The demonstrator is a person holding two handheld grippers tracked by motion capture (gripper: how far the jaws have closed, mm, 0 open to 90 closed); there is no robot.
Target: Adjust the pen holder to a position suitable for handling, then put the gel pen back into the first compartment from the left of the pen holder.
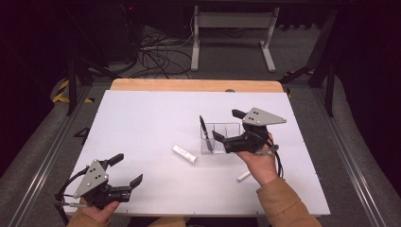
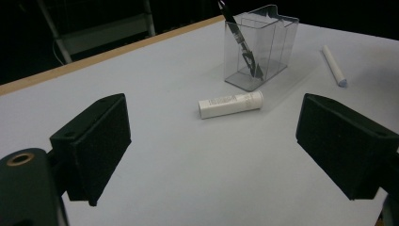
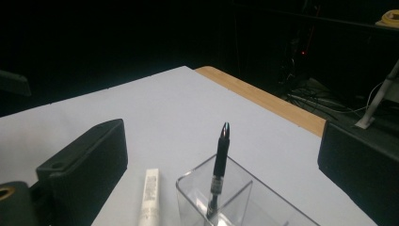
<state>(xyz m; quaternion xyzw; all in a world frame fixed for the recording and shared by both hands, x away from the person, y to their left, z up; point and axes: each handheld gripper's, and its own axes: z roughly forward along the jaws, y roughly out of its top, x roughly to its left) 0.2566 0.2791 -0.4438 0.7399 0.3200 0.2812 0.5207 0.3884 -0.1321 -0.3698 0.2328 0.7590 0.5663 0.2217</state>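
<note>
My right gripper (image 1: pixel 228 126) hangs over the clear organizer (image 1: pixel 218 137), jaws wide, empty; black pen (image 1: pixel 204 128) stands inside. Left gripper (image 1: pixel 127 169) jaws wide, empty, above surface (image 1: pixel 142 123).

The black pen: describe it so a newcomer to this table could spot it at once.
Start at the white table and find the clear plastic holder near its middle, just ahead of the right gripper. The black pen stands leaning in the holder's left compartment. Unlike the white tube and white stick lying flat, it is dark and upright.
</note>
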